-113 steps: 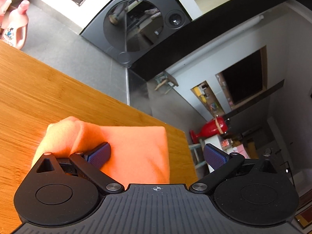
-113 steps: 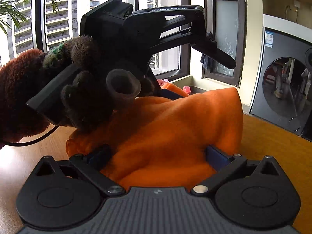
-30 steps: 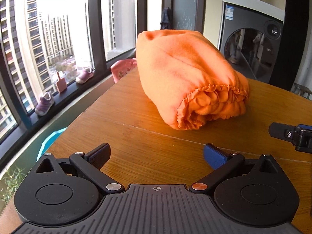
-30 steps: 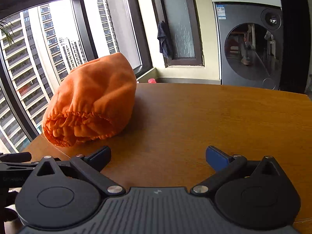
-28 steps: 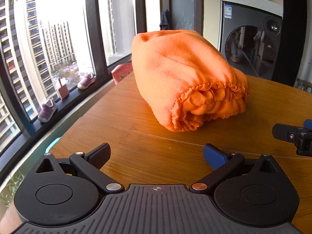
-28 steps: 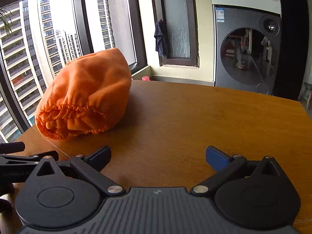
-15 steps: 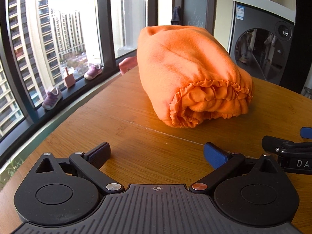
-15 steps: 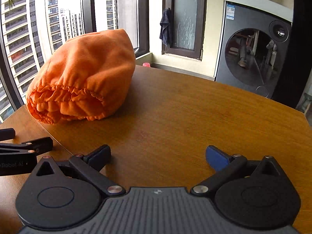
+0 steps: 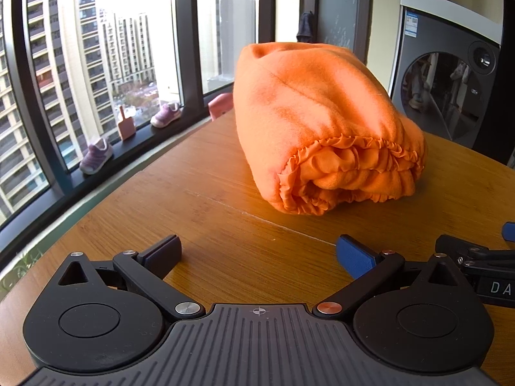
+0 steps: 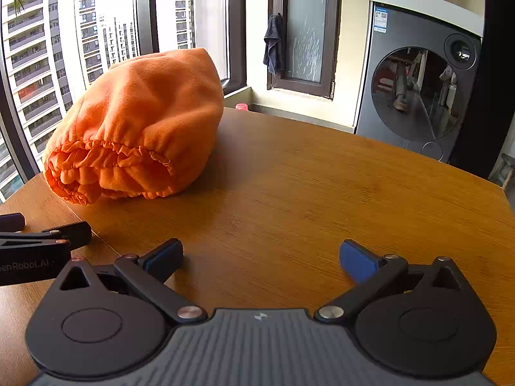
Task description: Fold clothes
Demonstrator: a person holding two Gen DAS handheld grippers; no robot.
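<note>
A folded orange fleece garment (image 9: 318, 122) lies as a thick bundle on the wooden table (image 9: 206, 212), its gathered elastic hem facing me. In the right wrist view the same orange garment (image 10: 138, 125) sits at the left of the table (image 10: 322, 193). My left gripper (image 9: 257, 252) is open and empty, well short of the bundle. My right gripper (image 10: 260, 255) is also open and empty, to the right of the garment. The right gripper's fingers (image 9: 476, 254) show at the left view's right edge; the left gripper's fingers (image 10: 48, 234) show at the right view's left edge.
A dark washing machine (image 10: 421, 96) stands behind the table's far edge. Tall windows (image 9: 96, 64) run along the left, with small shoes (image 9: 96, 156) on the sill. A pink chair back (image 9: 220, 104) sits beyond the table's far left edge.
Both grippers have let go of the garment and drawn back from it; 3.8 s ago they were at the cloth. Over the last second they shifted only slightly.
</note>
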